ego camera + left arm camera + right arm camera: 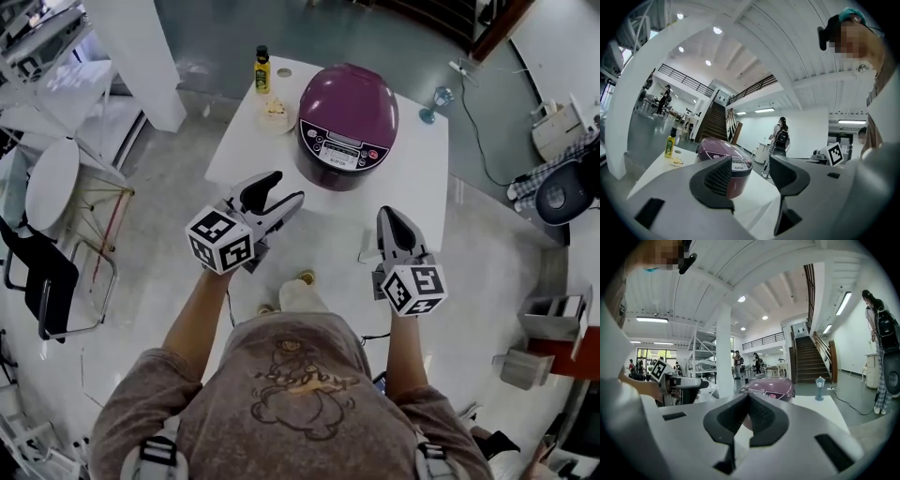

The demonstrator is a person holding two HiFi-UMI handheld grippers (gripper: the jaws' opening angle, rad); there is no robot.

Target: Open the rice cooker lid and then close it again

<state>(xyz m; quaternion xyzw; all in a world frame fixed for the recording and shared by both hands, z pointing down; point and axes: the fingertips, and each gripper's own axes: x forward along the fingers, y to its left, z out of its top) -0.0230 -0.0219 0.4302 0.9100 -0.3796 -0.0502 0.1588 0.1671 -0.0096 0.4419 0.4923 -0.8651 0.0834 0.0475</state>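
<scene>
The purple rice cooker [349, 122] stands on the white table [412, 178] with its lid down and its control panel facing me. My left gripper [284, 187] hovers over the table's near left edge, short of the cooker, jaws open with nothing between them. In the left gripper view the rice cooker [715, 146] shows beyond the left gripper [750, 171], partly behind one jaw. My right gripper [389, 214] is at the table's near right edge, jaws shut and empty. The right gripper view has the rice cooker [771, 387] just past the right gripper [749, 401].
A yellow bottle [262, 70] and a small plate of food [275, 108] sit at the table's far left. A small blue lantern [436, 101] stands at the far right. A chair [47, 272] is on the floor to the left, and a cable runs across the floor on the right.
</scene>
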